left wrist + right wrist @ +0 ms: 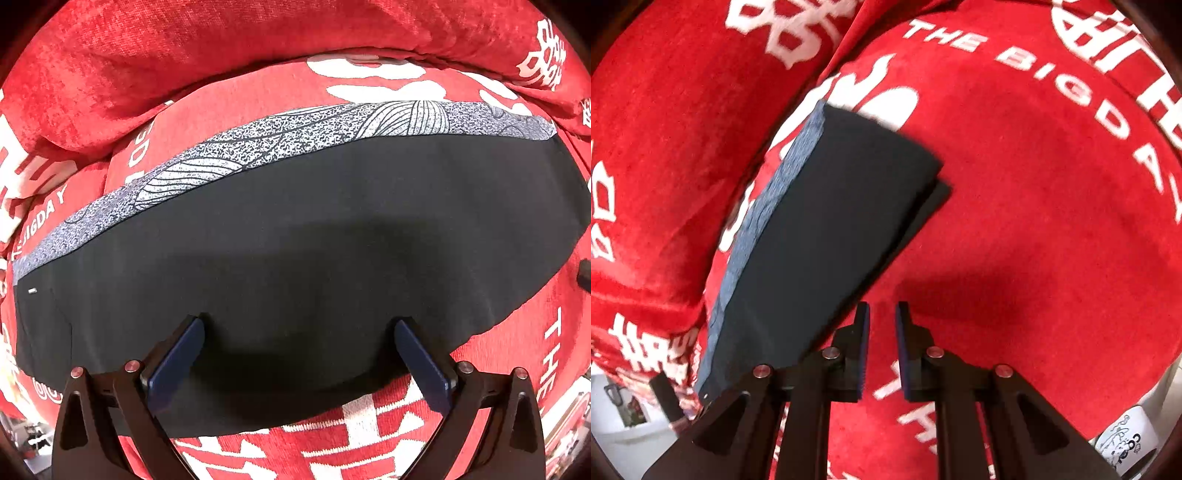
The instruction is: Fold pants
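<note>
Close in the left wrist view, the left gripper (pixel 299 328) points straight down over the pants (pixel 295 229), its jaws spread wide with nothing between them; the blue pads (pixel 177 354) hang just above the near edge of the dark cloth, and whether they touch it cannot be told. Around them the pants lie folded flat as a long dark band on the red cover (pixel 369 424) printed with white characters. Along the far edge of the pants runs a grey-and-white patterned strip (pixel 295 129), and beyond it a red cushion (pixel 184 55) rises.

Nearest in the right wrist view, the right gripper (pixel 882 332) has its jaws drawn almost together, a narrow gap left between them, gripping nothing. It hangs over bare red cover just beside the lower right edge of the pants. From there the folded pants stretch away up and to the left, two layers showing at the far corner. A white printed cup (pixel 1123 439) sits at the lower right rim.
</note>
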Demonstrator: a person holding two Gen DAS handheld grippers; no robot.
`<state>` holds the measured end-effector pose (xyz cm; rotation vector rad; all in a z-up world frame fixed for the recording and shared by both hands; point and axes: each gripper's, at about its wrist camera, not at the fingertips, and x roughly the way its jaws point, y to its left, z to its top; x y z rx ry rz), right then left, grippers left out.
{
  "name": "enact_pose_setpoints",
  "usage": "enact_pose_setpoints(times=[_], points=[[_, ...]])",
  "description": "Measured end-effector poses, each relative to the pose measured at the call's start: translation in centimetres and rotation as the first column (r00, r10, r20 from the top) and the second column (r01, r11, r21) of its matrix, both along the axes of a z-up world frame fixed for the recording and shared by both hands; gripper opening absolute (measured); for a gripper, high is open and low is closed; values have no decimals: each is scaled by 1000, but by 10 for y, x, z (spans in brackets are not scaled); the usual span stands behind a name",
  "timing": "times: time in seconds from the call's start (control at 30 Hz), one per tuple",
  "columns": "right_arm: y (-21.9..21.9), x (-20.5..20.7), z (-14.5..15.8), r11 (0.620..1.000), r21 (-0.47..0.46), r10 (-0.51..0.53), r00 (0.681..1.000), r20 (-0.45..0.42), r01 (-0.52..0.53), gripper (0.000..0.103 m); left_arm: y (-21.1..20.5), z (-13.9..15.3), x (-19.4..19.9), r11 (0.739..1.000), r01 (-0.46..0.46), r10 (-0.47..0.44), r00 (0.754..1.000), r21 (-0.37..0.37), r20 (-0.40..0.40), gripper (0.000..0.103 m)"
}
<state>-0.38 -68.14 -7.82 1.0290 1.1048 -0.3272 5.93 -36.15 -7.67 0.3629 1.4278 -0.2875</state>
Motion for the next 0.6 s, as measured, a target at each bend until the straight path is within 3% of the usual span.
enact_pose_setpoints(times=[0.2,0.27,0.33,0.4,0.6], points=[[14,0,-9,998,57,28,999,23,-29,20,0,-1,-2,1000,-3,3,1000,1,5,103],[16,0,-10,997,64,32,999,31,-34,27,1,-2,-3,1000,-2,2,1000,2,7,103],[17,2,-11,997,69,32,999,37,-35,41,0,-2,-4,1000,-2,2,1000,5,8,103],[17,2,-10,997,71,28,999,46,-32,46,-1,-3,-5,1000,-1,0,1000,8,9,103],[11,-1,-14,995,95,13,998,56,-18,46,-3,-4,-4,1000,-2,2,1000,10,7,103]])
